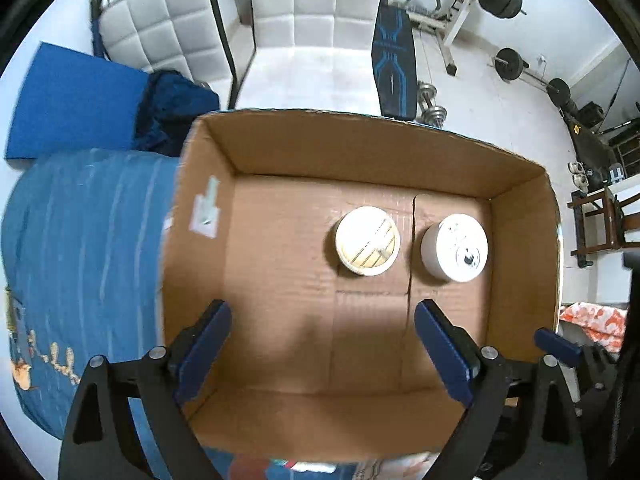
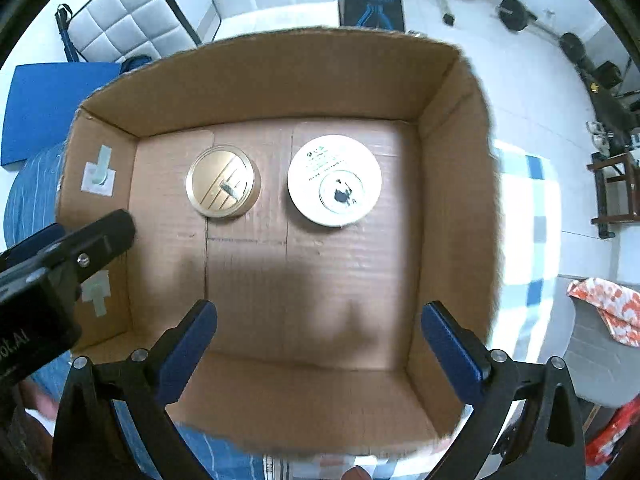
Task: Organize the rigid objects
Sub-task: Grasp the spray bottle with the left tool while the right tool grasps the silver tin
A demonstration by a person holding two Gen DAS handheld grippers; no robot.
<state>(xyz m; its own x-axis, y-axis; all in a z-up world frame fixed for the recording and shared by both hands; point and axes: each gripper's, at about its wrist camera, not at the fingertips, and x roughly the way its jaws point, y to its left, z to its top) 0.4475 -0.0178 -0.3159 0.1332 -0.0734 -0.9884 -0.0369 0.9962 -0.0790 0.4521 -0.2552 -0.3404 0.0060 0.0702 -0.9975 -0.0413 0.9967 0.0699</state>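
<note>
An open cardboard box (image 1: pixel 360 148) is sitting on a bed with a blue striped cover (image 1: pixel 80 248), and both grippers are hovering above its near edge, looking down into it.

Two round containers are standing upright on the box floor, side by side and apart. The gold tin (image 1: pixel 367 241) is sitting left of the floor seam, its lid showing diagonal lines. The white tin (image 1: pixel 456 247) is sitting right of the seam, nearer the right wall, with a printed label and a dark mark on its lid.

The left gripper (image 1: pixel 323 354) is hanging released, its blue fingers (image 1: pixel 204 350) spread wide and holding nothing. The right gripper (image 2: pixel 319 354) is likewise hanging released, fingers (image 2: pixel 450 354) wide apart and nothing between them. In the right wrist view, the left gripper's black body is showing at the left, over the box's left wall.

Pieces of pale tape (image 2: pixel 99 176) are sticking to the inside of the left wall. Beyond the box, white quilted cushions (image 1: pixel 312 8), a blue mat (image 1: pixel 68 100) and a weight bench (image 1: pixel 394 60) with dumbbells are standing on the white floor.
</note>
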